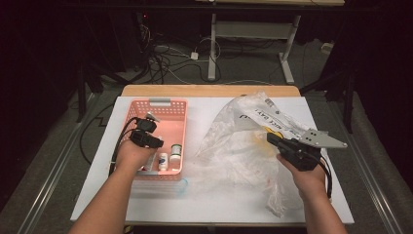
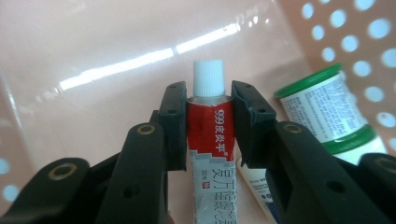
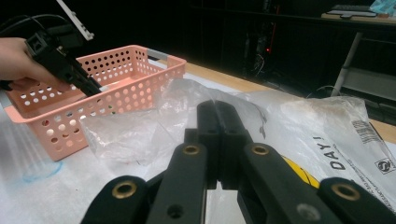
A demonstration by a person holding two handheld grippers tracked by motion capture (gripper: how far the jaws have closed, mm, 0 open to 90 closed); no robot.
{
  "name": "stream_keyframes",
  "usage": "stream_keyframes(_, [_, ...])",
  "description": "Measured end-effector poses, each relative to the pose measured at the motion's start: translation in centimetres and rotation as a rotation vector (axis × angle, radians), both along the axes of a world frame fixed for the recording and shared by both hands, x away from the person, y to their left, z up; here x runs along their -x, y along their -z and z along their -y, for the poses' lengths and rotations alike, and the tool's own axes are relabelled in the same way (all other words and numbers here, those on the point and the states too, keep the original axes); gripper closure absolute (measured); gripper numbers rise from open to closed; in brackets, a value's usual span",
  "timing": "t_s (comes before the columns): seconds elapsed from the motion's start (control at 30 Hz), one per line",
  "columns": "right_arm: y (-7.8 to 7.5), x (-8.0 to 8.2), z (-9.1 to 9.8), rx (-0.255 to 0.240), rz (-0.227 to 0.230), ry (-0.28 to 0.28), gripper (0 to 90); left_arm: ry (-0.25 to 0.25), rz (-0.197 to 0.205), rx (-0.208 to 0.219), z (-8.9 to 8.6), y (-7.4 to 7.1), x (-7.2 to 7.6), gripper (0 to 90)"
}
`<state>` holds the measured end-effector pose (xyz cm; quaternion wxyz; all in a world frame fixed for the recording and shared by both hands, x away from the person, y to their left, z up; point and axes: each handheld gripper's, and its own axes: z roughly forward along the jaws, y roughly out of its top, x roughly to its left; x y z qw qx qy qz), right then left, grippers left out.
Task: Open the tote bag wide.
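Ointment tube [image 2: 208,121], red and white with a ribbed white cap, sits clamped in the left gripper [image 2: 208,116] inside the pink basket [image 1: 168,108] near the table's [image 1: 204,204] left edge. White tabletop, dark room, cables on the floor behind. Two small bottles [image 1: 169,158] lie at the basket's near end. Right gripper [image 3: 215,126] is clenched on the clear plastic bag [image 1: 243,141], whose contents are hard to make out

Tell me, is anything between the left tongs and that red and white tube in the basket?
Nothing visible. The left tongs already bracket the tube just below its white cap, inside the pink basket; the green-lidded bottle lies off to one side.
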<state>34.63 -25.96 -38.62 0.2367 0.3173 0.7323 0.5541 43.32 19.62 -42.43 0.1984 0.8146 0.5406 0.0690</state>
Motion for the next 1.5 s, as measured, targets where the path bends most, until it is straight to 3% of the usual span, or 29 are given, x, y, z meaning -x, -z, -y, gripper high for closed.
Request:
stream_keyframes(0.17, [0.0,0.0,0.0,0.002,0.004,0.0,90.0,0.018,0.062,0.024,-0.3,-0.9,0.9,66.2])
stream_keyframes(0.43, [-0.1,0.1,0.0,0.002,0.006,0.007,90.0,-0.008,0.171,0.07,-1.2,-1.6,2.3,66.5])
stream_keyframes(0.5, [-0.1,0.1,0.1,0.004,0.012,0.004,90.0,-0.001,0.202,0.065,-1.2,-1.7,2.7,66.5])
stream_keyframes(0.67, [-0.2,0.2,0.1,0.002,0.012,0.006,90.0,0.002,0.238,0.099,-1.6,-1.9,3.5,66.5])
stream_keyframes(1.2, [-0.2,0.3,0.0,0.0,0.016,0.011,90.0,0.0,0.407,0.18,-2.4,-2.4,5.3,66.5])
stream_keyframes(1.5, [-0.2,0.3,0.1,0.002,0.021,0.01,90.0,0.001,0.465,0.2,-2.4,-2.4,6.1,66.5])
